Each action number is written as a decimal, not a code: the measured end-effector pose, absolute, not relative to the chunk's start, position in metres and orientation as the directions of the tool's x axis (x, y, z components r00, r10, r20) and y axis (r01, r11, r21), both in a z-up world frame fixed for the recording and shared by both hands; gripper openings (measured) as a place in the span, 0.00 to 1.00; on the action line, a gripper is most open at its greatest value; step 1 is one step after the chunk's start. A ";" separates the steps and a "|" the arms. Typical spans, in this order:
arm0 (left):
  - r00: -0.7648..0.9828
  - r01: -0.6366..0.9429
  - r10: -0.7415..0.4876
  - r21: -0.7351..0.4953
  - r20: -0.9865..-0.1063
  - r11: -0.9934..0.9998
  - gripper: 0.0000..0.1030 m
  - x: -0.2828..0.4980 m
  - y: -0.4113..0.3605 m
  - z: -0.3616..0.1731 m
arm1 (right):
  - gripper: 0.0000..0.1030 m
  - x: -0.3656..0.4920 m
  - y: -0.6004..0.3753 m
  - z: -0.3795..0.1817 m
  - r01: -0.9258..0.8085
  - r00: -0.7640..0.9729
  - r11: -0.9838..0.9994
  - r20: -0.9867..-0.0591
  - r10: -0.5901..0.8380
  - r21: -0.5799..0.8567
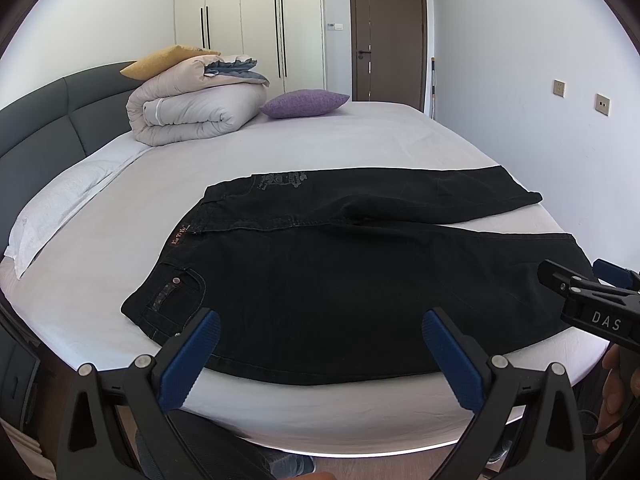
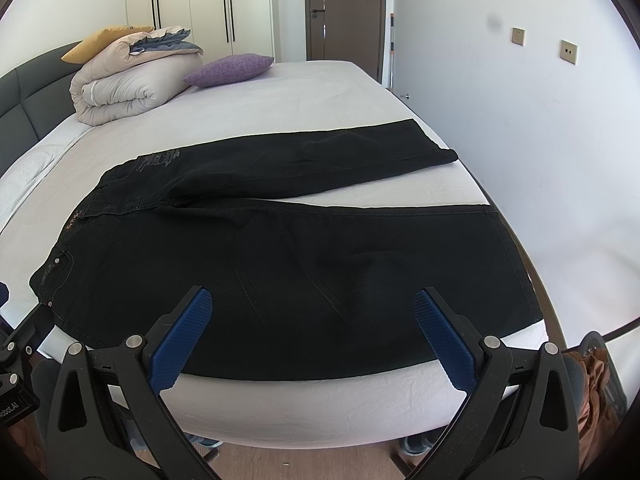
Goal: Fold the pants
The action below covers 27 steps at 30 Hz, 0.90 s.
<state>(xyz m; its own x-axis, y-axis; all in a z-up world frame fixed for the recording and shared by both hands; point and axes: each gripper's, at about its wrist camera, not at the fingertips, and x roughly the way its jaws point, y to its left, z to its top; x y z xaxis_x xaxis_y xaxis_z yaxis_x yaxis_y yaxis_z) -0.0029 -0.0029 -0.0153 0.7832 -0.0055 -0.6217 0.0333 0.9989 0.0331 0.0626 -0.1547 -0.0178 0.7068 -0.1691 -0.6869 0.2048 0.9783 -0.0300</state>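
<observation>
The black pants (image 1: pixel 340 272) lay spread flat on the bed (image 1: pixel 380 136), waistband toward the headboard (image 1: pixel 48 120), legs parted. Above the pants' near edge the left gripper (image 1: pixel 320 336) and right gripper (image 2: pixel 312 312) hovered, both spread wide and holding nothing.

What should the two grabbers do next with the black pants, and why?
Probably lower both onto the near leg's edge and pinch it. The black pants lie flat and unfolded on the bed, and the left gripper and right gripper hover open, holding nothing.
</observation>
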 end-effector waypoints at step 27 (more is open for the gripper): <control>0.699 0.051 -0.075 -0.055 -0.711 0.997 1.00 0.008 0.004 -0.048 | 1.00 0.074 -0.143 -0.033 0.191 0.683 0.981 -0.715 -0.150 -0.024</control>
<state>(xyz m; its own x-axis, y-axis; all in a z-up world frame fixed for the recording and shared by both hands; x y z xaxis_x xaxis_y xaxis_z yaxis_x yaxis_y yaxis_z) 0.0084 0.0040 -0.0483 0.6988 -0.0751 -0.7113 0.0510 0.9972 -0.0552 0.0741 -0.1425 -0.0327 0.6831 -0.1505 -0.7146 0.1910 0.9813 -0.0241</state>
